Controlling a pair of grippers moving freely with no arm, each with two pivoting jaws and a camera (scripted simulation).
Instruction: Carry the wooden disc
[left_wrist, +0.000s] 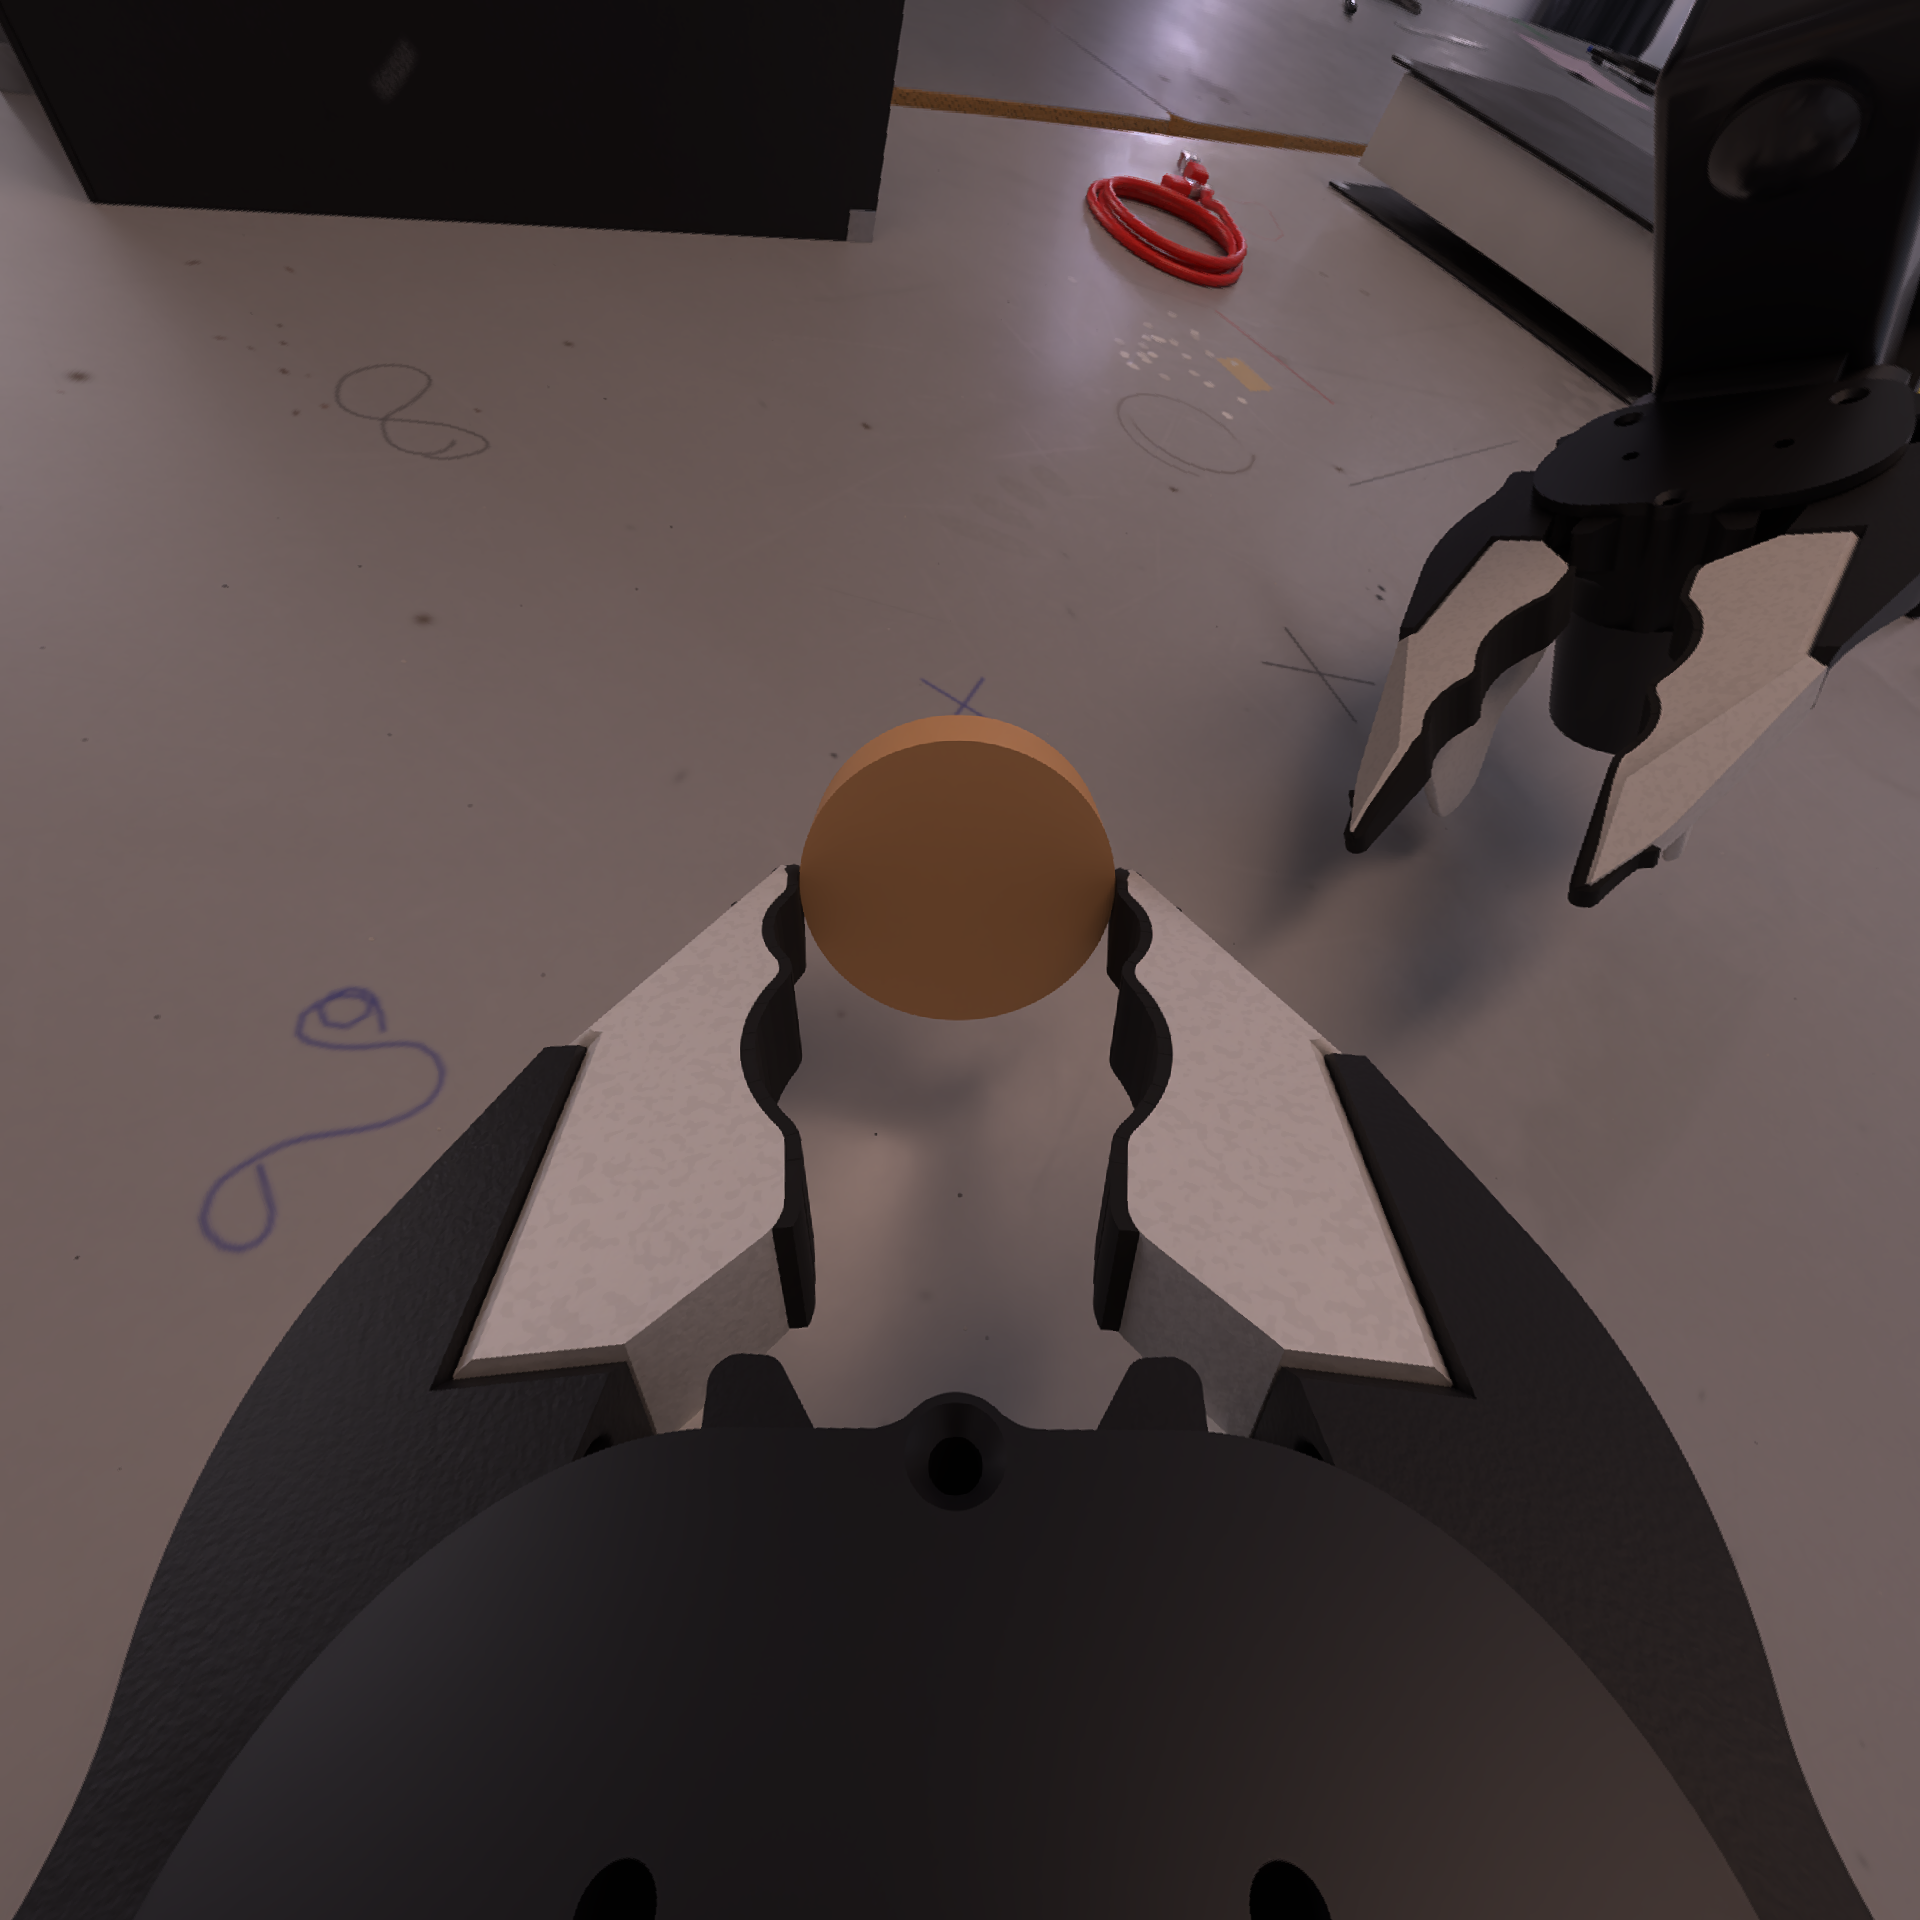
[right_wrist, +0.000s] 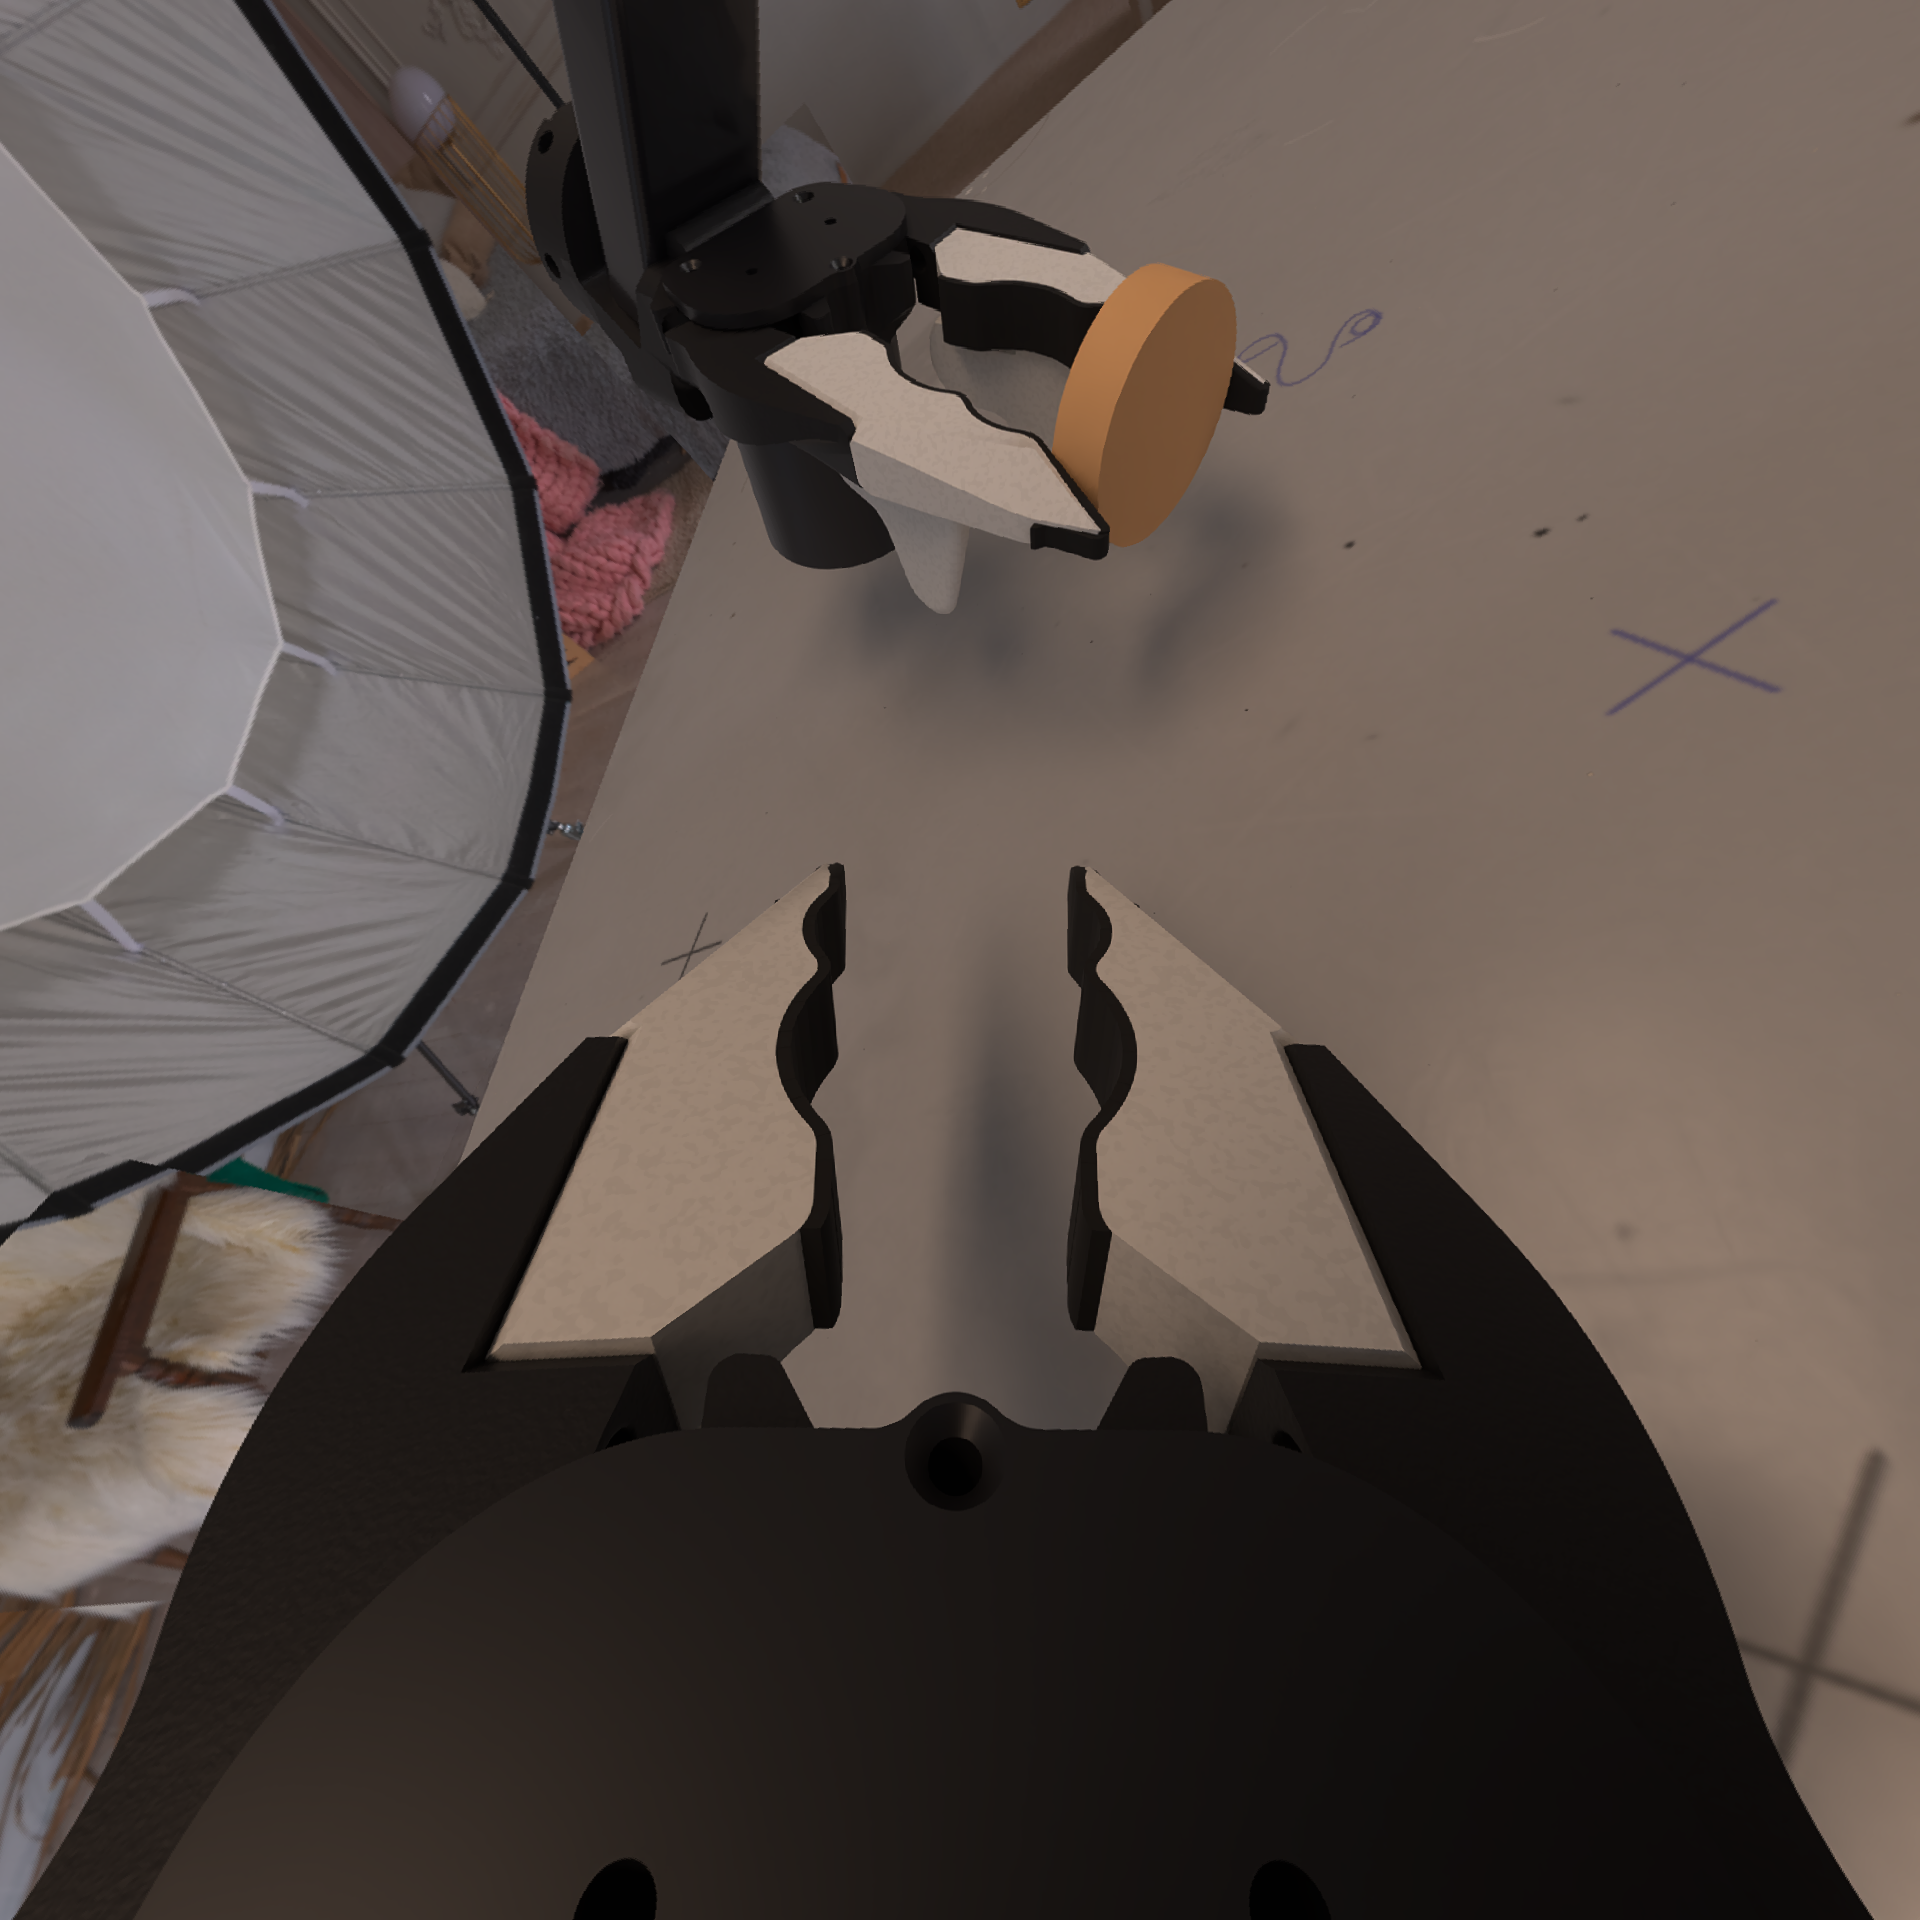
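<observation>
The wooden disc (left_wrist: 956, 873) is a thick round orange-brown puck, held on edge between my left gripper's (left_wrist: 956, 883) fingertips, above the grey table; its shadow lies beneath it. From the right wrist view the disc (right_wrist: 1148, 400) shows in the left gripper (right_wrist: 1169, 457) at the far side, clear of the surface. My right gripper (right_wrist: 956, 883) is open and empty, hovering over the table. It also shows in the left wrist view (left_wrist: 1475, 852) to the right of the disc, apart from it.
The grey table (left_wrist: 520, 675) bears pen scribbles and crosses. A red coiled cable (left_wrist: 1164, 229) lies far back, a black box (left_wrist: 468, 104) at the back left. A large white softbox (right_wrist: 208, 520) stands beyond the table's left edge (right_wrist: 623, 727).
</observation>
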